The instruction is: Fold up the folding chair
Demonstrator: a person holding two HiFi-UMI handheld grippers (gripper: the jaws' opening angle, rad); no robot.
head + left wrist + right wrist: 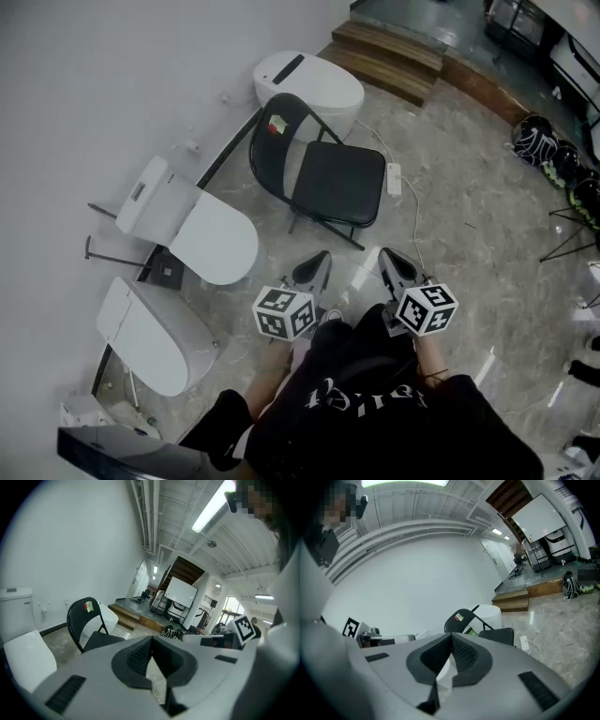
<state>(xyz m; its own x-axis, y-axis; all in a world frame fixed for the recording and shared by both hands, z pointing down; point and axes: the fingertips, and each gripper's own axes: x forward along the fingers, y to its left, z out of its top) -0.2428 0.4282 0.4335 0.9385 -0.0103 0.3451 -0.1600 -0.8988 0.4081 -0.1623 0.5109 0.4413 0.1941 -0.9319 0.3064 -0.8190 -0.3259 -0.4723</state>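
Observation:
A black folding chair point(323, 173) stands unfolded on the marble floor, its seat flat and its back toward the wall, with a small sticker on the backrest. It also shows in the left gripper view as the chair point(86, 627) and in the right gripper view as the chair point(480, 625). My left gripper point(317, 262) and right gripper point(389, 258) hover side by side a short way in front of the seat, both shut and empty, neither touching the chair.
Three white toilets line the wall: toilet point(314, 80) behind the chair, toilet point(192, 225) and toilet point(150, 333) to the left. A white power strip point(395, 178) with its cable lies right of the chair. Wooden steps point(389, 56) rise behind. Helmets point(553, 155) lie far right.

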